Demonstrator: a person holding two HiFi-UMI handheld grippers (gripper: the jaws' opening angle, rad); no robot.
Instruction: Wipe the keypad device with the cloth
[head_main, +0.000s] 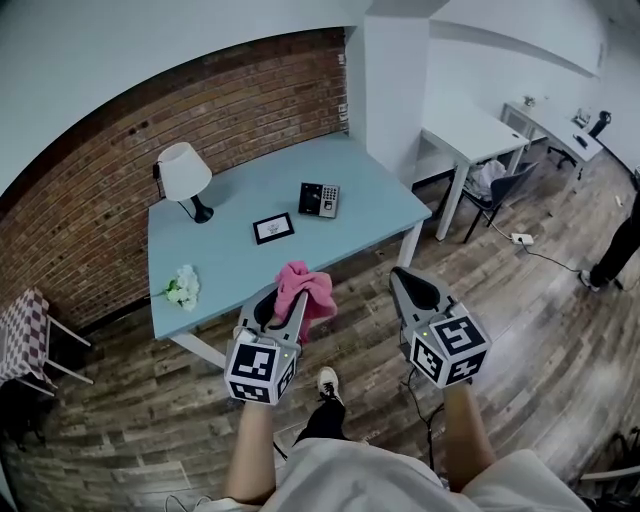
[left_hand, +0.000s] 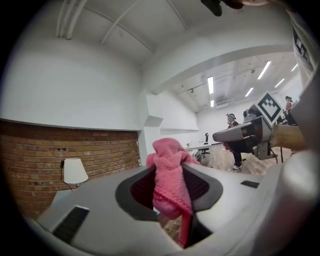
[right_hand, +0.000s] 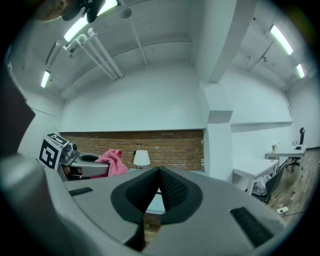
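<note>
We hold both grippers short of the blue table (head_main: 240, 265), off its near edge and over the wood floor. The left gripper (head_main: 288, 303) is clamped on the pink cloth (head_main: 306, 288), which bunches up above the jaws. The right gripper (head_main: 403, 278) has its jaws pressed together with nothing between them.

The keypad device (head_main: 320, 199) stands on the table toward its far right part, well apart from the cloth. A small framed card (head_main: 273, 228) lies on the table just left of the keypad and nearer us, roughly between cloth and keypad. A white lamp (head_main: 185, 174) stands at the table's far left corner, and white flowers (head_main: 183, 287) lie at its near left edge. A brick wall (head_main: 120, 150) runs behind the table. A white desk (head_main: 468, 134) with a dark chair (head_main: 508, 186) stands to the table's right.

Only the head view shows the keypad and the card. The left gripper view shows the cloth pinched between the pads and hanging below them, with the right gripper off to one side. The right gripper view shows its own closed jaws, with the lamp and the left gripper's cloth beyond them.
</note>
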